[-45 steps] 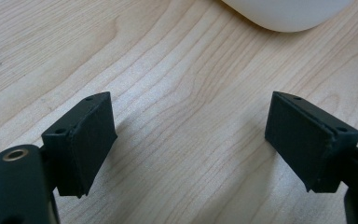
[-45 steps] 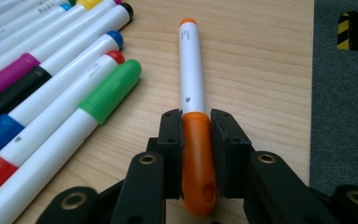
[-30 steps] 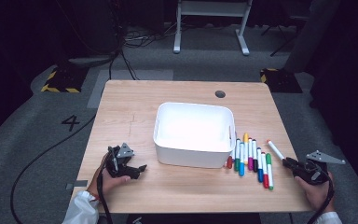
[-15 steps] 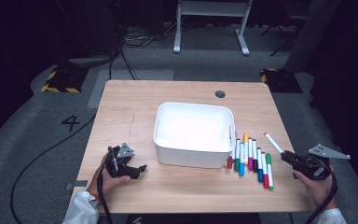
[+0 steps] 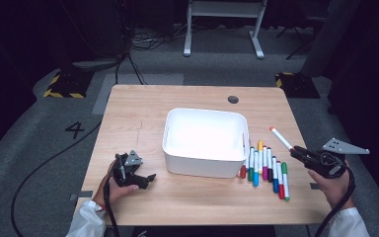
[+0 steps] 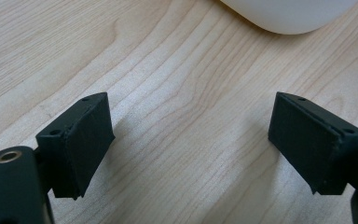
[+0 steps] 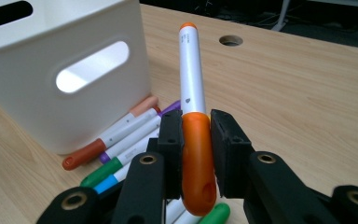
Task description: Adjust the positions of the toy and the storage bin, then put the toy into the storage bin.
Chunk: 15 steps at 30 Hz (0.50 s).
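Note:
My right gripper [image 5: 298,153] [image 7: 196,127] is shut on an orange-capped white marker [image 5: 281,138] [image 7: 191,88], gripping its orange cap and holding it above the table's right side, the barrel pointing up and left toward the white bin [image 5: 205,140] [image 7: 51,70]. Several colored markers [image 5: 266,170] [image 7: 116,149] lie in a row on the wood just right of the bin. My left gripper [image 5: 137,177] [image 6: 191,144] rests low over the table [image 5: 128,113] at the front left, its jaws wide apart with only bare wood between them.
A round cable hole [image 5: 233,99] [image 7: 230,40] sits in the table's far right part. The bin's rounded corner [image 6: 289,16] lies just beyond the left gripper. Cables trail off the table's front left. A white frame stand [image 5: 224,24] is on the floor behind.
My right gripper has lifted the orange-capped marker up off the table, away from the row of markers. The left gripper has stayed where it was.

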{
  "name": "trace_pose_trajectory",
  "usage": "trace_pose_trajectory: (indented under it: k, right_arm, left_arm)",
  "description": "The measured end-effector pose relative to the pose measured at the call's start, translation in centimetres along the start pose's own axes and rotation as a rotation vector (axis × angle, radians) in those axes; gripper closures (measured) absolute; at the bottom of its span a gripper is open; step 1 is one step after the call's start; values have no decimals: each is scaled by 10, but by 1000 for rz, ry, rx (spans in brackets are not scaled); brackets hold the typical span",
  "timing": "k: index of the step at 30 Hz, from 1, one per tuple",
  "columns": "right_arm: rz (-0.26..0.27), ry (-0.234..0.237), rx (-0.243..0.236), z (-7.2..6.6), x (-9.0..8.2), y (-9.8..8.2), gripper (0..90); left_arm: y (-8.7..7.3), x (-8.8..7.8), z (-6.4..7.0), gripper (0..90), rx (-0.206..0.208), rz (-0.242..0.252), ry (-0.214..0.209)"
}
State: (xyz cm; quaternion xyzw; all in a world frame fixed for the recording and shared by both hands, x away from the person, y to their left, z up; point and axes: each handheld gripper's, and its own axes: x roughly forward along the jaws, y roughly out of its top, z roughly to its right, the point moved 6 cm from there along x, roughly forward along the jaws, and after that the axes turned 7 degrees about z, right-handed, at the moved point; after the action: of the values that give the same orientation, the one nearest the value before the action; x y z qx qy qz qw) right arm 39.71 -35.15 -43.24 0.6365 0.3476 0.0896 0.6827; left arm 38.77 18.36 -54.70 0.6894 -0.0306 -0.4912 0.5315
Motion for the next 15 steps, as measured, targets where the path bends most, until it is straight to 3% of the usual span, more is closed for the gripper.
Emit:
trace_pose_trajectory:
  k: [8, 10, 15]
  right_arm:
    - [20, 68, -46, -17, 12, 29, 751]
    - [26, 90, -56, -23, 18, 37, 751]
    - [31, 139, -99, -41, 30, 56, 751]
  left_arm:
    - [0, 0, 0, 139, -1, 0, 2]
    - [1, 0, -2, 138, 13, 2, 18]
    - [1, 0, -1, 136, 10, -1, 5]
